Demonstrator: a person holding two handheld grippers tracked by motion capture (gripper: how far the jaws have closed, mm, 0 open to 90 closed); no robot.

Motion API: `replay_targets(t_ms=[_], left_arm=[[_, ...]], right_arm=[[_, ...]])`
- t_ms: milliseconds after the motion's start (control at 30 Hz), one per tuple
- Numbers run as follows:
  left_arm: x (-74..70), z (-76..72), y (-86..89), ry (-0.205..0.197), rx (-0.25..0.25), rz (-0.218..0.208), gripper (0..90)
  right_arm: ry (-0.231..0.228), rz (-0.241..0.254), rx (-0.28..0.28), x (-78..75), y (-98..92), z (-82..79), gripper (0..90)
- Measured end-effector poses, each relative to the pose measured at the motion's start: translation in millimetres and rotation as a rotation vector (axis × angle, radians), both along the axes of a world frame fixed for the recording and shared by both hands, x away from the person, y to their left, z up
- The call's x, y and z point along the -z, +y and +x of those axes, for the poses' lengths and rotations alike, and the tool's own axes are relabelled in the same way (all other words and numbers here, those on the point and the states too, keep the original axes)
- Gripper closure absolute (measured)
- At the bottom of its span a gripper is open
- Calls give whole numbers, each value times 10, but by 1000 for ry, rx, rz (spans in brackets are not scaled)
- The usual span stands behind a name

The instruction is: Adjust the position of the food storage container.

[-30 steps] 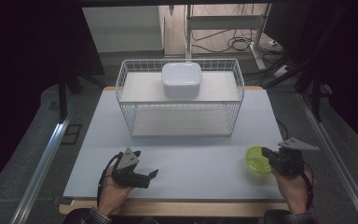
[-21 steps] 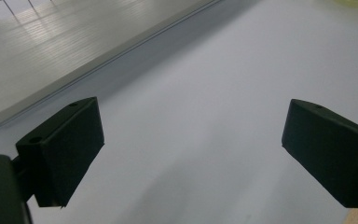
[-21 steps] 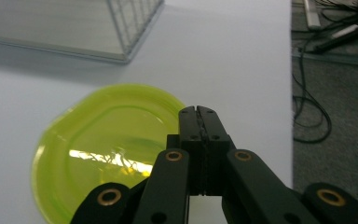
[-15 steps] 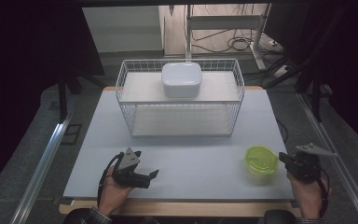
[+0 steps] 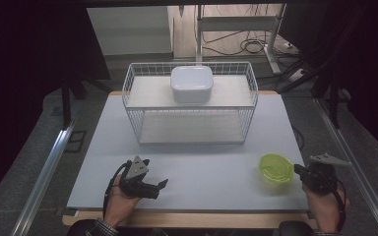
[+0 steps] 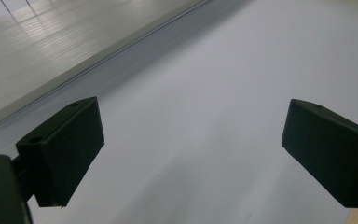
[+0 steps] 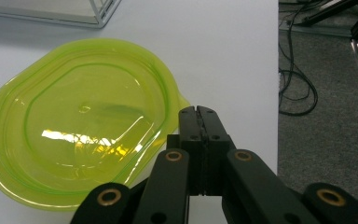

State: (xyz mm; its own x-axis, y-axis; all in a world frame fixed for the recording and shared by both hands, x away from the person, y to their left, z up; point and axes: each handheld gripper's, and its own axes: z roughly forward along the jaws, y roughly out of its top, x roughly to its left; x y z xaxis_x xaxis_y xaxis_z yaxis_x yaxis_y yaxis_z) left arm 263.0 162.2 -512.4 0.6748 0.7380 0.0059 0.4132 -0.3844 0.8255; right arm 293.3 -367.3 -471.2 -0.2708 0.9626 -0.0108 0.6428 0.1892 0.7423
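Dark floor and cables ring a pale worktop with a wire basket at 12 o'clock; a white container sits on its upper shelf. A green lid lies flat at about 4 o'clock, so the job looks barely begun: the lid is not yet lifted. The right tool, jaws pressed together and empty, sits at the lid's tab, perhaps just touching it. The left tool, at 7 o'clock, rests with jaws wide apart, holding nothing.
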Motion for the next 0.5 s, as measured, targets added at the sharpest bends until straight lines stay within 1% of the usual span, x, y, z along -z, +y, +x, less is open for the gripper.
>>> replay_targets(t_ms=[433,500], left_arm=[[11,4,-22,3,5,9,52],[12,4,-28,4,6,9,52]], right_arm=[[22,0,-55,48,189,90,893],[27,8,-61,54,223,112,893]])
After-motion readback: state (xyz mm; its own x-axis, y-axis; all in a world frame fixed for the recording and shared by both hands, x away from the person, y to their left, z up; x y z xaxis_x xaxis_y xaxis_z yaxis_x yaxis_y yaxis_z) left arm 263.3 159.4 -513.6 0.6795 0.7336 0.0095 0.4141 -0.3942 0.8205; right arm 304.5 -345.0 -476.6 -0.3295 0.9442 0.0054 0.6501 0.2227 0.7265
